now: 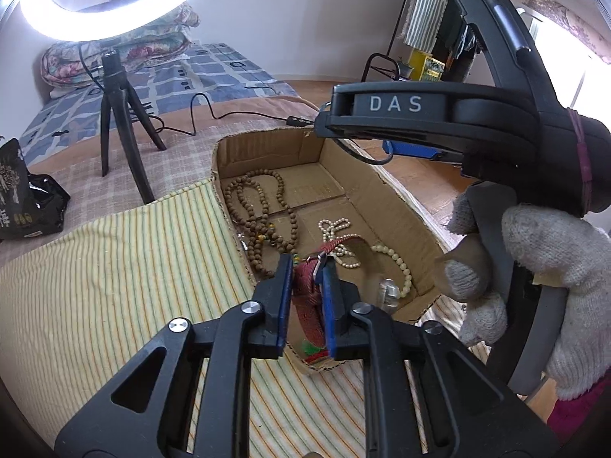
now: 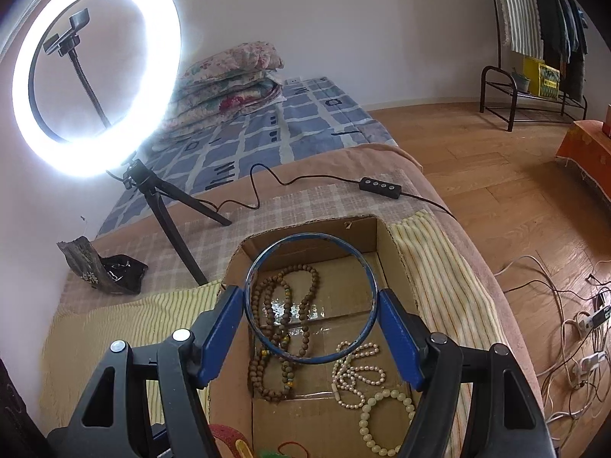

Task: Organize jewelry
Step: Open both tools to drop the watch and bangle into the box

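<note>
The left gripper (image 1: 307, 267) is seen with its blue-padded fingers (image 1: 284, 297) drawn close together, pinching a red woven fabric strap with a metal fitting (image 1: 305, 286). The strap is held upright between the pads, directly above the near end of an open brown cardboard box (image 1: 382, 191), and its upper end leans toward the beads lying in the box.

The right gripper (image 2: 311, 309) is seen spread fairly wide, with a thin dark-blue metal bangle ring (image 2: 310, 234) clamped across its width between the two blue fingers (image 2: 397, 328). The ring is held nearly flat-on to the camera, over the box interior. In the left wrist view, the right gripper's black body marked "DAS" (image 1: 397, 105) is seen hanging above the far right edge of the box, gripped from below by a hand in a white knitted glove (image 1: 534, 278) whose fingers are curled around the handle.

Inside the box, a long strand of brown wooden beads (image 1: 259, 213) is coiled at the left side, a small strand of white pearl-like beads (image 2: 357, 366) lies at the middle, and a bracelet of larger pale cream beads (image 2: 382, 423) lies toward the near right corner. The box is set on a yellow striped cloth (image 1: 114, 274) spread over a bed, with a lit white ring lamp on a black tripod (image 2: 95, 76) standing behind it.
</note>
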